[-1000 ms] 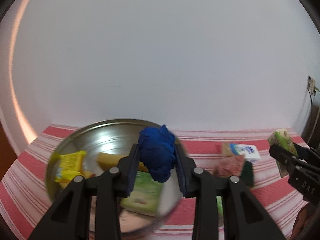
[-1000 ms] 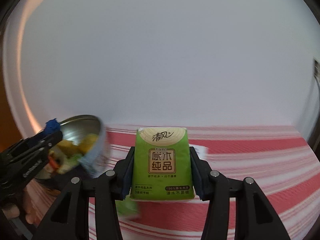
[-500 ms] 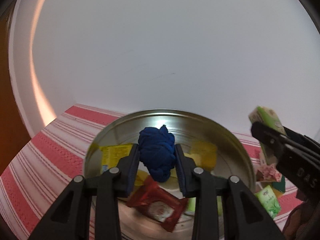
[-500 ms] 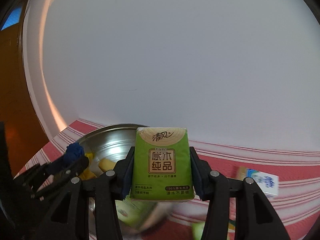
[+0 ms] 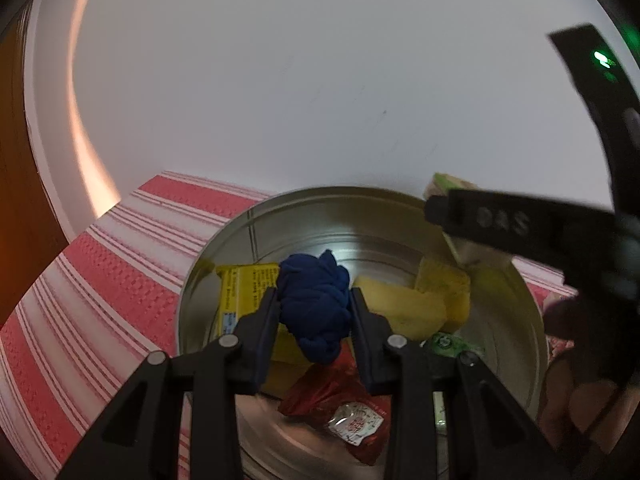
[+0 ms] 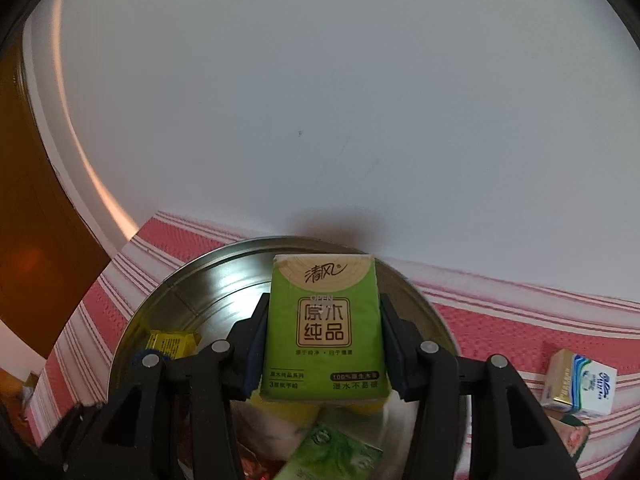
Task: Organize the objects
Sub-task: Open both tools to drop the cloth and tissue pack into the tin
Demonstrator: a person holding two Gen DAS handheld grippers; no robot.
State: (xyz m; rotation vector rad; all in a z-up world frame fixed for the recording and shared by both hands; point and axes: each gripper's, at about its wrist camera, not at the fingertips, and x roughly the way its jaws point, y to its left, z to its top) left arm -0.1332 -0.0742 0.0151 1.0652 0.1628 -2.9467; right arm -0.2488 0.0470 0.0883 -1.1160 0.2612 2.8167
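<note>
My left gripper (image 5: 314, 312) clamps a blue cloth (image 5: 314, 310) over the metal bowl (image 5: 320, 208). My right gripper (image 6: 323, 330) grips a green tissue pack (image 6: 324, 328) upright above the same bowl (image 6: 224, 280). In the bowl lie a yellow packet (image 5: 244, 290), a red sachet (image 5: 340, 404) and yellow sponges (image 5: 424, 304). On the striped cloth (image 6: 500, 320) to the right sits a white tissue pack (image 6: 580, 384).

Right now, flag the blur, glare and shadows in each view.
Left wrist view: right claw smeared at frame right; bright glint on metal bowl; green light flare top right. Right wrist view: tissue pack sharp; dark shadow on the wall above it.
</note>
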